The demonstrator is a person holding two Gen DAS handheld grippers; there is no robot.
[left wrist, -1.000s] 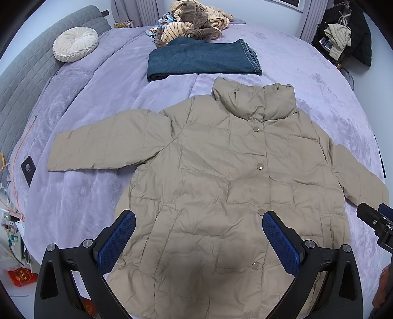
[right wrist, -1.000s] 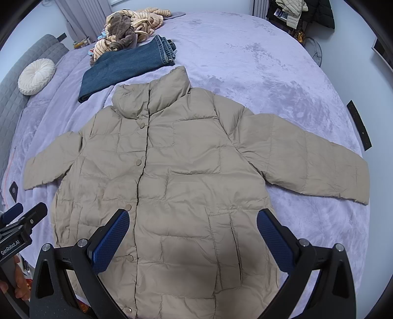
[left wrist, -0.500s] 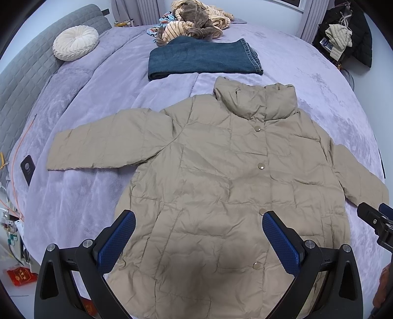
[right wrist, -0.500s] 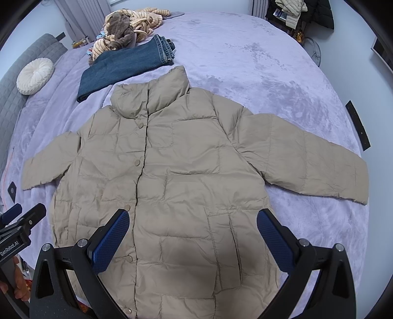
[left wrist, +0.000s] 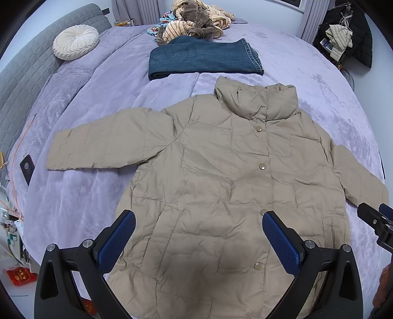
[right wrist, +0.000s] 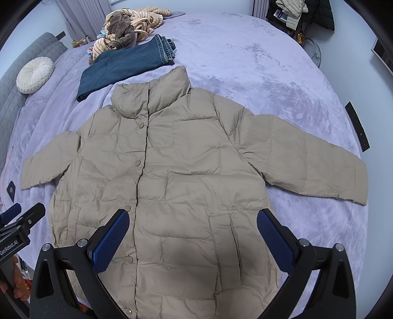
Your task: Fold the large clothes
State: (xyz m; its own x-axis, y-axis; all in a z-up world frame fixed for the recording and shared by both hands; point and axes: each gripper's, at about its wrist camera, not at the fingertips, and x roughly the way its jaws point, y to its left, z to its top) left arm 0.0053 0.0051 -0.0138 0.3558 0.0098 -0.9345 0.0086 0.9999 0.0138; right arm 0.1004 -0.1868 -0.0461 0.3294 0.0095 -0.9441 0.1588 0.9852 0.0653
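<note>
A beige quilted puffer jacket [left wrist: 221, 176] [right wrist: 176, 171] lies flat, front up and snapped closed, on a lavender bed [left wrist: 93, 103] [right wrist: 258, 63]. Both sleeves are spread sideways, and the collar points toward the far side. My left gripper [left wrist: 198, 229] hovers open above the jacket's lower left part, holding nothing. Over the lower right part, my right gripper [right wrist: 192, 227] is open and empty as well. Each gripper shows at the edge of the other's view: the right gripper [left wrist: 375, 220] and the left gripper [right wrist: 19, 220].
Folded blue jeans [left wrist: 203, 59] [right wrist: 127, 66] lie beyond the collar, with a heap of striped and brown clothes [left wrist: 196, 22] [right wrist: 130, 24] behind them. A round white cushion [left wrist: 75, 45] rests by the grey headboard [left wrist: 22, 73]. Dark coats [left wrist: 348, 36] hang at the far right.
Both views have shifted very slightly; the jacket and the open grippers are otherwise as before.
</note>
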